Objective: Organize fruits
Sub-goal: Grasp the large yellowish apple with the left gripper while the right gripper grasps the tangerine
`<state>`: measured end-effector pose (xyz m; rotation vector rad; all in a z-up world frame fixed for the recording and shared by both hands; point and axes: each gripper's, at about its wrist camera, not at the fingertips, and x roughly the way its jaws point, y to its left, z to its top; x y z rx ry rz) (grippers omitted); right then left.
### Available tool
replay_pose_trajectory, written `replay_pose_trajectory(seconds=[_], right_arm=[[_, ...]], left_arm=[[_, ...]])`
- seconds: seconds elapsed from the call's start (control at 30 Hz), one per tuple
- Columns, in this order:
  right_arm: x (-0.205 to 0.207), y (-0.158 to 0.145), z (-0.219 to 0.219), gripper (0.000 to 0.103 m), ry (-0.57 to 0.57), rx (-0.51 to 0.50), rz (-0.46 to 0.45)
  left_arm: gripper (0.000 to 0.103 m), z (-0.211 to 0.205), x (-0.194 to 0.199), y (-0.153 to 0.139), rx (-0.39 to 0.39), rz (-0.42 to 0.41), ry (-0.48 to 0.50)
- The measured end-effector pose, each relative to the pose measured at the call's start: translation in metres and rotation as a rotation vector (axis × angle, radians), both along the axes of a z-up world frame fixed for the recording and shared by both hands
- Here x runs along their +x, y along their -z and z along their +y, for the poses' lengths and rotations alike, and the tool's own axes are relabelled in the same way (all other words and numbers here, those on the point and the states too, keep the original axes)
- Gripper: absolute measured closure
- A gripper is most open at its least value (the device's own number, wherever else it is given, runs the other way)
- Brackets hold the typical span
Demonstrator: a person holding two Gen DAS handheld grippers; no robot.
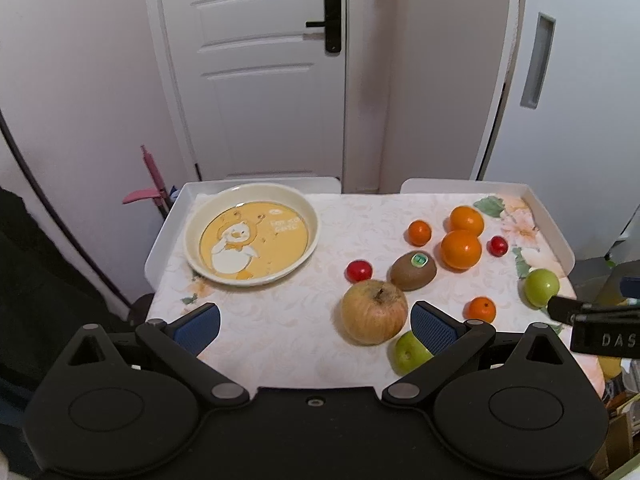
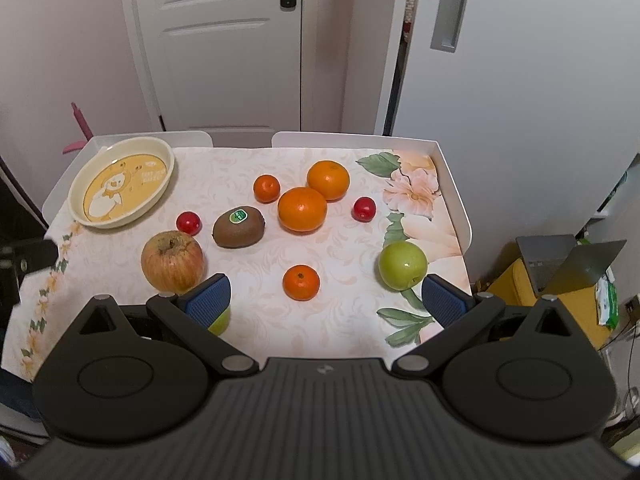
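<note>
Both tools, left [image 1: 316,322] and right [image 2: 326,300], gape apart above the table [image 2: 256,320], fruit scattered right of the duck plate [image 1: 250,200].

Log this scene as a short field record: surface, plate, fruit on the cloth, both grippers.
surface: tray table with floral cloth
plate: duck plate, far left, no fruit in it
fruit: apple, kiwi, two large oranges, two small oranges, two red cherry tomatoes, two green fruits, all on the cloth
left gripper: open, holds nothing
right gripper: open, holds nothing
</note>
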<state>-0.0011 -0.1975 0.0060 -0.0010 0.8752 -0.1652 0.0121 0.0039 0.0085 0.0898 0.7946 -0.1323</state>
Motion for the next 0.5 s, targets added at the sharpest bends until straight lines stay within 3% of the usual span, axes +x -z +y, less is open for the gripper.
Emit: replay_pose_trajectory(seconds=[0.23, 0.5], right_arm=[[0.004, 0.017, 0.003, 0.0, -0.031, 0.033, 0.025], [0.022, 0.056, -0.006, 0.0, -0.027, 0.02, 0.07]], left_arm=[[0.0, -0.002, 0.022, 0.012, 0.071, -0.015, 0.073], [0.0, -0.013, 0.056, 0.047, 0.051, 0.034, 0.17]])
